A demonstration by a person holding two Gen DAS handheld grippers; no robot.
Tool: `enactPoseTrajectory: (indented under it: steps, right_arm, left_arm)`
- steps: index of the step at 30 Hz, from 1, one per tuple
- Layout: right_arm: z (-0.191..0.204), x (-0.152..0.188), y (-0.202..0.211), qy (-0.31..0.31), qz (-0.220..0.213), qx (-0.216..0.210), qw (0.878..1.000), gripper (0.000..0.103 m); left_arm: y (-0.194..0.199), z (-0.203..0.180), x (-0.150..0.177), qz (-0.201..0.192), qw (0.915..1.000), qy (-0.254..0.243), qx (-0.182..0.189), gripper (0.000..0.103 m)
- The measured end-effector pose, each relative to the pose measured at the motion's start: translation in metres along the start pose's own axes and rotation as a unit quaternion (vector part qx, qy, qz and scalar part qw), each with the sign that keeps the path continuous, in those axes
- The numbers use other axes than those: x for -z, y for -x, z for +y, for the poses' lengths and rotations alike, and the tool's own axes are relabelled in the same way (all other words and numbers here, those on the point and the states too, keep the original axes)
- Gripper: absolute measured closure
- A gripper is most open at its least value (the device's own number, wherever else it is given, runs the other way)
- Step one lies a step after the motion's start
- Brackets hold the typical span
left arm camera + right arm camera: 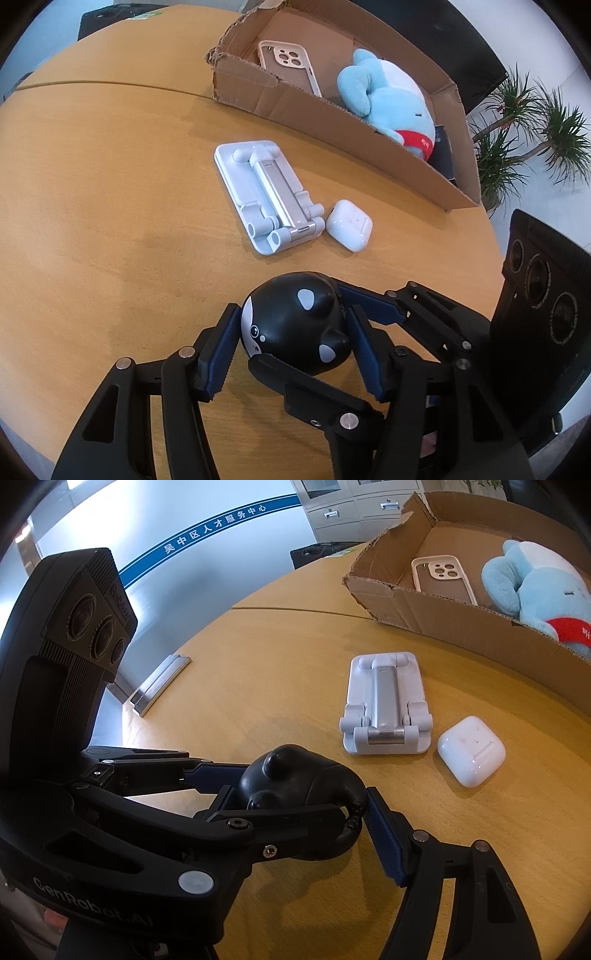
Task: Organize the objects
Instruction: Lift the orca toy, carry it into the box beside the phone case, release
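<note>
The counter (110, 221) is pale wood, bare along its left side. Low in the middle of the left wrist view, the left gripper (291, 314) has its blue-padded fingers (221, 350) half apart, pressed on either side of a black toy (295, 321) with white patches, shaped like a small orca. The toy sits low over the counter near its close edge; whether it rests on the wood or hangs just above it I cannot tell. Beyond it, a white folding stand (266, 195) lies flat, and a white earbud case (349, 225) lies just beside the stand's near right corner. Further back and to the right stands a torn cardboard box (332, 122), open at the top. At its left end a beige phone case (291, 66) leans, in its middle lies a blue plush (391, 96) with a red band, and a dark flat thing (443, 155) shows at its right end. The right gripper (297, 794) reaches in from the right, crossing the left one, with its fingers (384, 838) fairly wide and set against the same toy, one at its tail end. A green plant (517, 129) stands past the counter's right edge.
</note>
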State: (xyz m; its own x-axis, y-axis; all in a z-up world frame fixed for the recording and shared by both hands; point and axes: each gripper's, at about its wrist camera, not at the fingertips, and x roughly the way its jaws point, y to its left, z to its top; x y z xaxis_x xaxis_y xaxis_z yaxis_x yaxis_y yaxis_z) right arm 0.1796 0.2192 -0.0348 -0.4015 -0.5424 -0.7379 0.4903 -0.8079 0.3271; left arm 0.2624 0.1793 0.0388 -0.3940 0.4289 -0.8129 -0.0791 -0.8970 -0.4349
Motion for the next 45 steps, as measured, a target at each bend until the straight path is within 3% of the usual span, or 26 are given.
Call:
enactPoseTrajectory:
  steps: [19,30,45]
  right_arm:
    - [-0.005,-0.029,0.027,0.002,-0.045,0.027,0.999,0.034]
    - [-0.010,-0.062,0.039,0.014,-0.069,0.044,0.997,0.034]
    - [-0.035,-0.104,0.051,0.003,-0.091,0.060,0.994,0.034]
  left_arm:
    - [0.015,-0.026,-0.038,-0.028,0.9980,-0.056,-0.004,0.048]
    - [0.025,-0.039,-0.071,-0.058,0.9958,-0.070,-0.012,0.048]
    - [0.019,-0.059,-0.121,-0.070,0.9920,-0.103,-0.020,0.048]
